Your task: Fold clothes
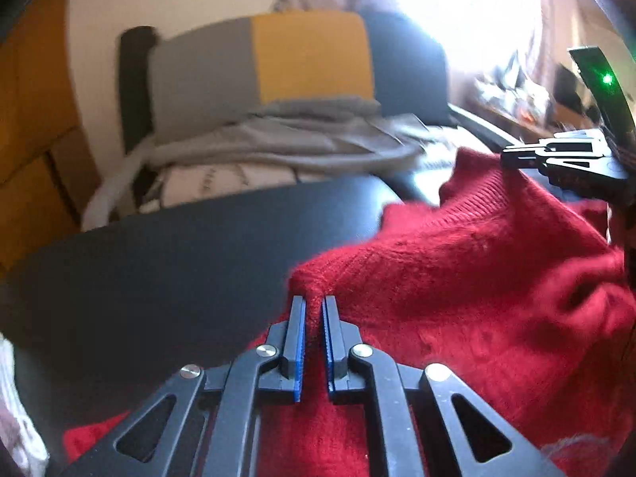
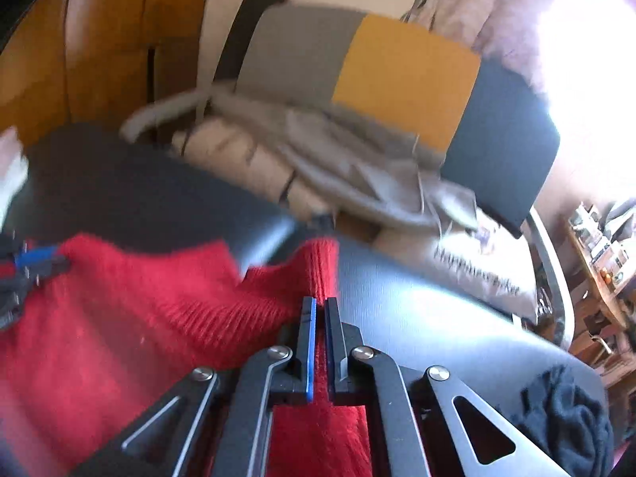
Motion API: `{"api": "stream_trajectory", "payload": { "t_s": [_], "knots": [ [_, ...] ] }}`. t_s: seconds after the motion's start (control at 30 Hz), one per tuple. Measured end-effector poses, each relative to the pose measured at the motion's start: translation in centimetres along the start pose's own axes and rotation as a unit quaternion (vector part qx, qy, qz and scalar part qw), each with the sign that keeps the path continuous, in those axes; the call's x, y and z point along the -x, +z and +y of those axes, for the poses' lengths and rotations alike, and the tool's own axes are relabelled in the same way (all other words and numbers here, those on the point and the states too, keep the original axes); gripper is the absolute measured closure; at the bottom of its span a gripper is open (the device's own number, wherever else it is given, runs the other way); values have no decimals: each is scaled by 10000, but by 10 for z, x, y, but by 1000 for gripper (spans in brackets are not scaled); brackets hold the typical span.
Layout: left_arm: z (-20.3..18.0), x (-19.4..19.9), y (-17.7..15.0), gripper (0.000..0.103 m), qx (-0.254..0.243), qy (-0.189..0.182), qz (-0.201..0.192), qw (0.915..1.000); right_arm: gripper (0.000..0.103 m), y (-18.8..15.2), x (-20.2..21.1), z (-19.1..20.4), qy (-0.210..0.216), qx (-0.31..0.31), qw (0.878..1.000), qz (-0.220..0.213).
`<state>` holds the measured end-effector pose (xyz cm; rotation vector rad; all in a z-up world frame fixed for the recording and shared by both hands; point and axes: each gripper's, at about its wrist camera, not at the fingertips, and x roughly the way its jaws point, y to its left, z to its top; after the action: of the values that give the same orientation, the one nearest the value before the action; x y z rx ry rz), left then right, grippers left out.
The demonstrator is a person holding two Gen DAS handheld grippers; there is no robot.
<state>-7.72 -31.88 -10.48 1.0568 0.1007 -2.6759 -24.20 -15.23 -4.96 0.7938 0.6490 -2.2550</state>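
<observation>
Now the left gripper has its fingers clamped on the red sweater. Likewise, the right gripper pinches its ribbed edge above the dark bench.

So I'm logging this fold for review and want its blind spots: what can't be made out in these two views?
- Red sweater: its lower part is cut off by the frame edge and covered by the left gripper in the left wrist view.
- Right gripper: in its own view, the cloth between its fingers is motion-blurred.
- Dark garment: type unclear, cut off at the right wrist view's corner.
- Cushion lettering: too blurred to read.
</observation>
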Motion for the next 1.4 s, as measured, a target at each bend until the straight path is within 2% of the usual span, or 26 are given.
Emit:
{"api": "stream_trajectory", "payload": {
  "t_s": [0.07,0.13,0.2,0.3,0.37,0.4,0.43,0.47,0.5,0.53,0.63,0.7,0.73,0.77,0.8,0.83,0.87,0.9,0.93,1.07,1.2,1.4],
  "knots": [
    [8,-7,14,103,56,257,-109,9996,103,17,-11,0,-142,-189,9997,-92],
    [19,-19,28,103,142,444,-108,9989,103,31,-29,-6,-229,-456,9987,-34],
    [29,-33,36,103,272,130,189,9994,103,35,-48,-13,-192,-697,9972,188],
    [32,-39,38,102,286,-469,363,9978,103,24,-69,-25,581,-1232,9886,637],
    [24,-46,38,93,140,-689,496,9963,97,15,-72,-27,941,-1255,9843,811],
    [19,-49,38,83,50,-776,568,9954,90,10,-73,-27,1009,-1216,9831,925],
    [14,-53,38,83,-40,-863,640,9942,63,5,-74,-28,1036,-1182,9820,1050],
    [9,-56,38,81,-130,-950,712,9928,30,0,-74,-29,1065,-1159,9810,1135],
    [4,-60,38,78,-220,-1037,784,9913,21,-4,-73,-31,1107,-1136,9805,1161],
    [-1,-63,38,77,-310,-1124,855,9895,20,-8,-71,-32,1161,-1108,9801,1165],
    [-16,-74,37,72,-579,-1382,1069,9829,20,-15,-72,-30,1328,-938,9776,1339],
    [-26,-81,37,69,-758,-1553,1210,9775,21,-18,-76,-16,1212,-493,9803,1478],
    [-32,-84,37,67,-847,-1638,1281,9745,32,-21,-80,-6,1111,-194,9818,1531],
    [-36,-84,35,66,-969,-1650,1268,9733,49,-23,-81,1,1043,-14,9832,1499],
    [-40,-81,33,66,-1111,-1616,1203,9732,58,-24,-79,6,1002,104,9849,1409],
    [-43,-79,31,70,-1230,-1604,1165,9724,93,-23,-77,9,975,146,9858,1358],
    [-46,-78,31,76,-1307,-1601,1139,9718,91,-21,-76,10,961,124,9862,1341],
    [-46,-78,31,91,-1291,-1534,1103,9735,92,-19,-76,11,919,126,9872,1297],
    [-43,-78,32,94,-1209,-1424,1057,9767,92,-18,-75,12,854,151,9886,1228],
    [-29,-84,39,97,-826,-901,787,9894,92,-4,-74,10,540,89,9947,872],
    [-22,-101,52,100,-636,-466,655,9947,92,19,-78,5,199,-40,9983,540],
    [-26,-130,69,98,-737,-289,641,9948,91,23,-132,-3,-219,-294,9950,931]
  ]
}}
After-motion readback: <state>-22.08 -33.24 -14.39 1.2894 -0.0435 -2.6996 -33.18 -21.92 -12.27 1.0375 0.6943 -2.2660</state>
